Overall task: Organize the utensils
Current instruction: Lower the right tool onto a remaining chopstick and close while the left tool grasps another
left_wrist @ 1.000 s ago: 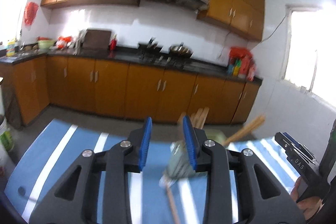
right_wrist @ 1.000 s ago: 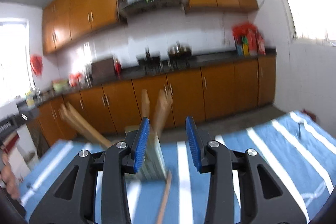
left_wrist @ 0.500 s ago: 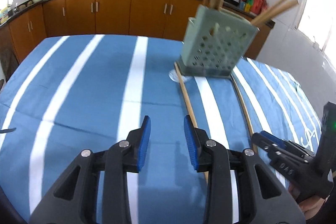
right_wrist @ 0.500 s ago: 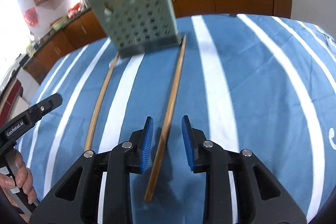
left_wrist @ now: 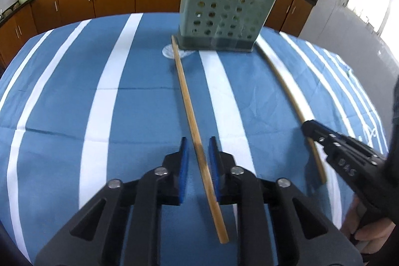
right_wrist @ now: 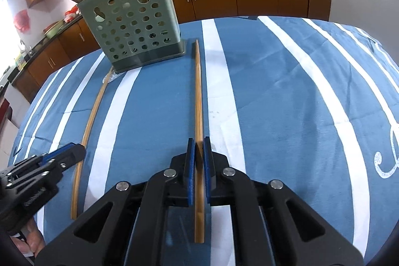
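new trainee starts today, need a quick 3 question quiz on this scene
1. True or false: the right gripper is shut on a chopstick.
2. How many chopsticks lie flat on the cloth? A one, B two, C four.
3. Fill in: the left gripper is ____ around the other chopstick.

Key: 1 true; 2 B; 3 open.
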